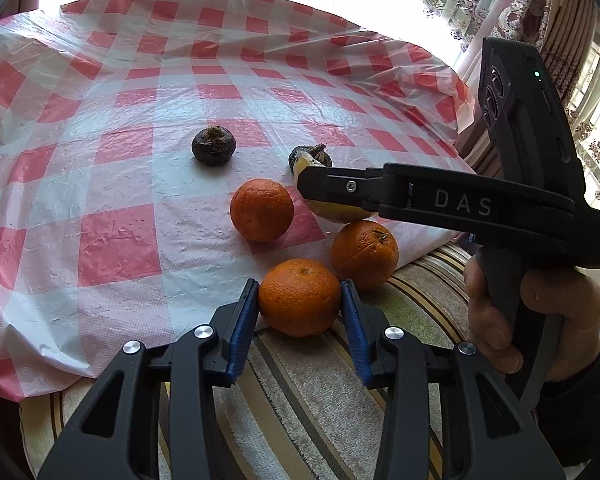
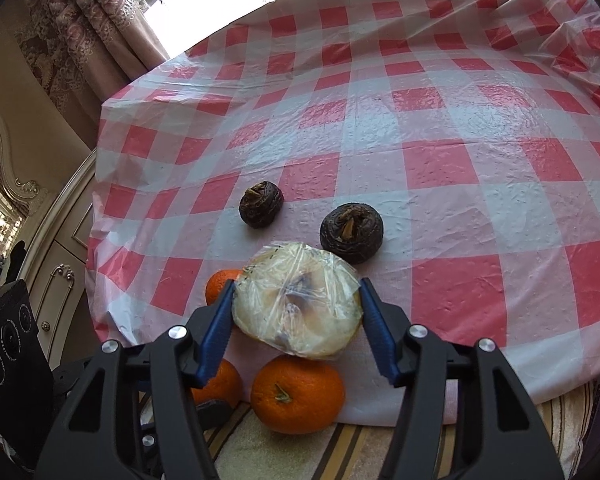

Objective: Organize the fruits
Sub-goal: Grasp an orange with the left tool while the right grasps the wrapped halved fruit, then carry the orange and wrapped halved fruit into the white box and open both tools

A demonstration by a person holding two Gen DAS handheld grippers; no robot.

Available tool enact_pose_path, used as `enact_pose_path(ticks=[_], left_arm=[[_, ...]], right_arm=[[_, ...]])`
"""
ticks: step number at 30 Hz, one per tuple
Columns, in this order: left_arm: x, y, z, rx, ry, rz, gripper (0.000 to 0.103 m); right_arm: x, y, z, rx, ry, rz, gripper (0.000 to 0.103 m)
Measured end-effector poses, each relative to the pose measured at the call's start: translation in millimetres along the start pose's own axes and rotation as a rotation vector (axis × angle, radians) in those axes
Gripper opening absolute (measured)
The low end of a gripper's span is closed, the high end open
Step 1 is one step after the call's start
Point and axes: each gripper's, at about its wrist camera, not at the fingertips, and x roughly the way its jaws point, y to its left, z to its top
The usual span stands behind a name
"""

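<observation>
In the left wrist view my left gripper (image 1: 300,294) is shut on an orange (image 1: 299,298) at the cloth's near edge. Two more oranges (image 1: 262,210) (image 1: 365,254) lie just beyond it. Two dark shrivelled fruits (image 1: 214,145) (image 1: 312,155) lie farther out. My right gripper (image 2: 298,302) is shut on a plastic-wrapped cut pale fruit half (image 2: 298,300), held above the oranges (image 2: 298,394). It shows from the side in the left wrist view (image 1: 340,212), partly hidden by the right gripper's finger (image 1: 340,188). The dark fruits (image 2: 261,204) (image 2: 351,232) lie just past it.
A red-and-white checked plastic cloth (image 1: 120,120) covers the surface. A striped fabric (image 1: 300,400) shows below its near edge. Curtains and bright windows (image 1: 500,0) stand behind. A cabinet (image 2: 60,260) is at the left of the right wrist view.
</observation>
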Motion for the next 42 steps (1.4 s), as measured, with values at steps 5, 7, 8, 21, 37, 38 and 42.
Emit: enact_pose_path(ticks=[5,7,8,21,37,38,42], left_arm=[[-6,-1,2,-0.004,-0.024,0.027,0.039],[-8,-2,4,-0.002,-0.032,0.039,0.039],[-9,-3,6,-0.001,-0.037,0.043,0.039],[-17,-28,26,0.045,-0.094,0.068,0.039],[12,-120,44,0.234,-0.061,-0.003,0.039],[15,-128,44,0.249,-0.056,-0.011,0.039],[28,-161,44,0.31,-0.034,-0.046,0.039]], right_arm=[[-13,-1,0,-0.005,-0.043,-0.013,0.06],[-18,-3,0,0.001,-0.054,-0.018,0.06],[-20,-5,0,0.002,-0.059,-0.022,0.06],[-64,-36,-5,0.053,-0.126,-0.052,0.06],[-151,-136,-32,0.206,-0.24,-0.174,0.06],[-157,-145,-34,0.221,-0.248,-0.187,0.06],[-180,-178,-45,0.275,-0.276,-0.239,0.06]])
